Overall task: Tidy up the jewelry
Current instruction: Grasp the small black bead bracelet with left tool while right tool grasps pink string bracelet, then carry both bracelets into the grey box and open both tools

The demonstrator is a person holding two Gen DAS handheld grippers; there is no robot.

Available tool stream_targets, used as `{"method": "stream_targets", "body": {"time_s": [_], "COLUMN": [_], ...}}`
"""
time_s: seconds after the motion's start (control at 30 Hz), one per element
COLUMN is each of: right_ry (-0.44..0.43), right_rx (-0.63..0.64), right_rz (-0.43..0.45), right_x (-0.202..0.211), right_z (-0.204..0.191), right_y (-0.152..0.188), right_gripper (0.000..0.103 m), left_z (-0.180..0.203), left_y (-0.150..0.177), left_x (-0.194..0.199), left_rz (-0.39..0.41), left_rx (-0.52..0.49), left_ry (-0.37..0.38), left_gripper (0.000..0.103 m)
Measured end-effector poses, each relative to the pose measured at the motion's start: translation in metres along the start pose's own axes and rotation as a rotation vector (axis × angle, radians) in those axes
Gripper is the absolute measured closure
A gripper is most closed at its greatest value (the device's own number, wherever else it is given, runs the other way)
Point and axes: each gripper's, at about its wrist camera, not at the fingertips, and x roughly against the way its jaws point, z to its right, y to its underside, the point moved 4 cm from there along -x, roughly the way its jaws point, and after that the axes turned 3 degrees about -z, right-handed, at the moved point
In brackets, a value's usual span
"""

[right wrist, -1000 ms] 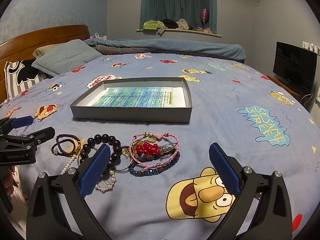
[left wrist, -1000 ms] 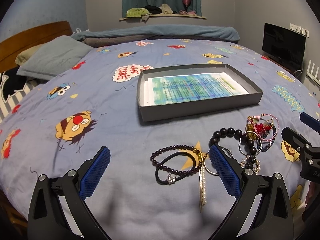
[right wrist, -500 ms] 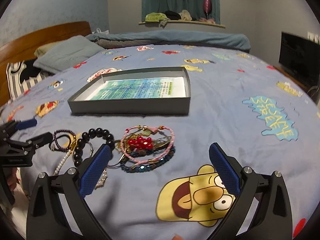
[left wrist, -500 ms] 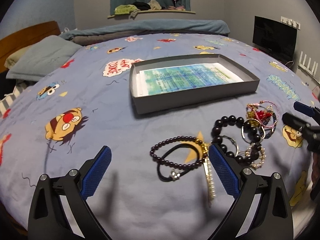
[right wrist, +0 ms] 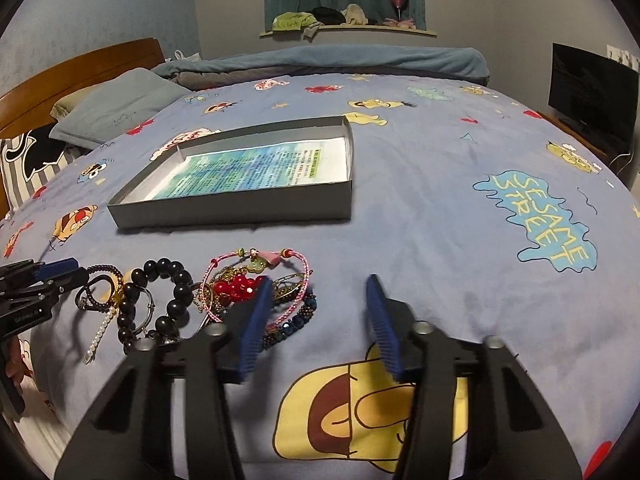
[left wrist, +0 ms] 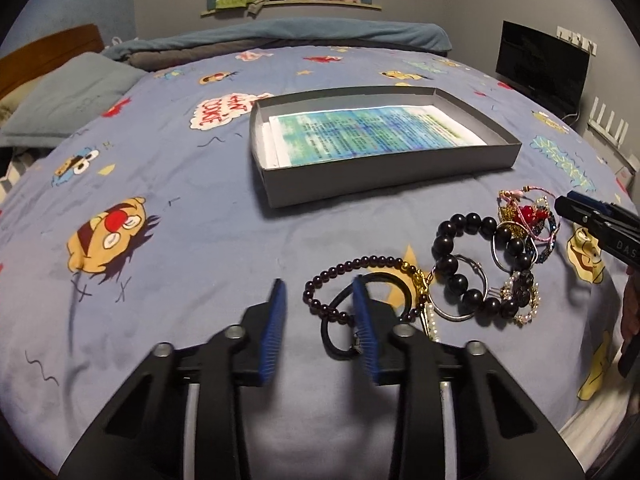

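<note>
black hair tie [left wrist: 360, 320] lies under the half-open, empty left gripper [left wrist: 320, 292]; right gripper [right wrist: 316, 292] gapes empty.

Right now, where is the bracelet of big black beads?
The big black bead bracelet lies on the bedspread right of the left gripper, between the small dark-bead bracelet and the pink cord bracelet.

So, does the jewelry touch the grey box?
Apart. The right wrist view shows bare blanket between the jewelry and the grey box.

A: Bedspread [right wrist: 420, 208]: lavender-blue, cartoon-character print. Tray [left wrist: 384, 184]: grey, blue-green sheet inside.

B: Bracelets: large beads [left wrist: 460, 248] black; small beads [left wrist: 360, 264] dark purple (gold clasp); cord [right wrist: 298, 264] pink; cluster [right wrist: 236, 286] red.
</note>
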Motion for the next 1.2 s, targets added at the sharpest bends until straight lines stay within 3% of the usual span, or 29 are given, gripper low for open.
{"method": "stream_targets", "body": {"time_s": [0.13, 0.37, 0.43, 0.53, 0.93, 1.2], "right_ry": [-0.011, -0.014, -0.028, -0.040, -0.027, -0.009], "right_rx": [-0.009, -0.016, -0.020, -0.005, 0.097, 0.126], "right_rz": [-0.012, -0.025, -0.027, -0.006, 0.205, 0.294], "right_x": [-0.004, -0.011, -0.013, -0.009, 0.039, 0.062], "right_z": [0.000, 0.000, -0.001, -0.007, -0.031, -0.039], "right_y": [0.000, -0.001, -0.002, -0.004, -0.019, -0.050], "right_gripper": [0.075, 0.081, 0.094, 0.100, 0.100, 0.100], "left_z": [-0.003, -0.004, -0.004, -0.003, 0.021, 0.023], "left_y": [0.000, 0.000, 0.000, -0.003, -0.019, -0.054], "left_x": [-0.007, -0.021, -0.021, -0.013, 0.040, 0.069], "left_rz": [-0.021, -0.064, -0.065, -0.033, 0.175, 0.261], "left_rx": [0.005, 0.001, 0.005, -0.001, -0.114, -0.120], "left_ry": [-0.003, -0.001, 0.004, 0.021, 0.029, 0.033], "left_gripper": [0.087, 0.090, 0.093, 0.097, 0.097, 0.097]}}
